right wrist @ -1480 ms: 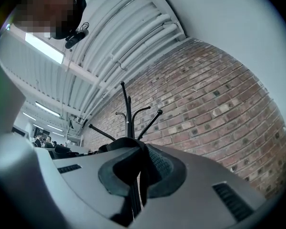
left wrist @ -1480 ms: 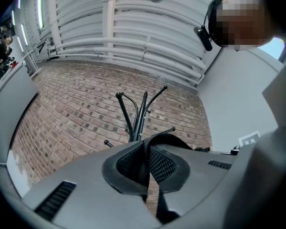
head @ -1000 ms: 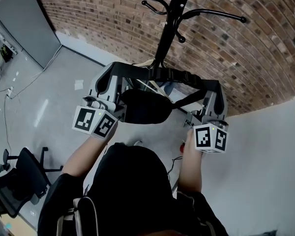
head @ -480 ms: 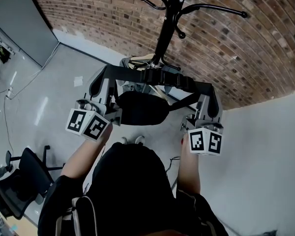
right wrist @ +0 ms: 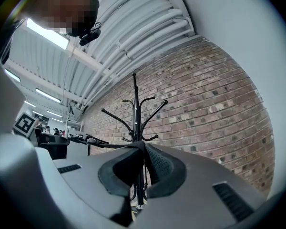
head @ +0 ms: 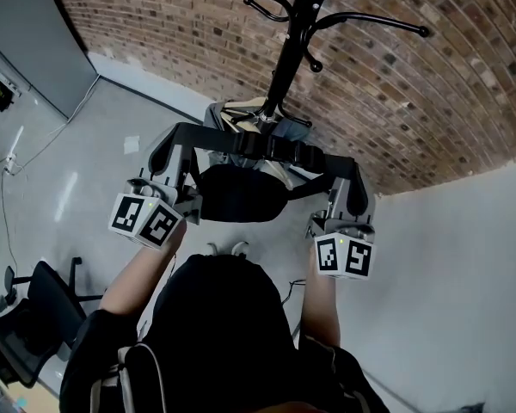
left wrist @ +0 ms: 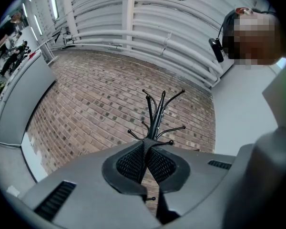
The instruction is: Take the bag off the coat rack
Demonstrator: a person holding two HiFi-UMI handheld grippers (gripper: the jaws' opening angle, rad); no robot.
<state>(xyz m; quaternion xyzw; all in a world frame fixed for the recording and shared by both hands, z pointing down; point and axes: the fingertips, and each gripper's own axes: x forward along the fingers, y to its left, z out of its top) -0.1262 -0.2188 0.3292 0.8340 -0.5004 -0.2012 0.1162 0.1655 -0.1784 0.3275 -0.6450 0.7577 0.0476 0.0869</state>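
Observation:
In the head view a black bag [head: 241, 194] hangs under its black strap [head: 267, 147], which is stretched level between my two grippers. My left gripper [head: 174, 144] is shut on the strap's left end and my right gripper [head: 354, 177] on its right end. The black coat rack [head: 288, 54] stands just beyond the strap, and its hooks [head: 374, 22] are bare. In the left gripper view the pads [left wrist: 133, 162] pinch the strap [left wrist: 145, 149] with the rack [left wrist: 155, 116] behind. In the right gripper view the strap [right wrist: 109, 146] runs left from the shut gripper [right wrist: 141, 151], in front of the rack [right wrist: 136, 113].
A brick wall [head: 430, 84] runs behind the rack, with a white wall [head: 464, 282] to the right and a grey panel [head: 26, 41] to the left. Cloth items [head: 232, 110] lie at the rack's foot. An office chair [head: 34, 317] stands at lower left.
Both grippers have drawn the strap and bag back from the rack toward the person, shifting slightly left in the view. Both stay shut on the strap.

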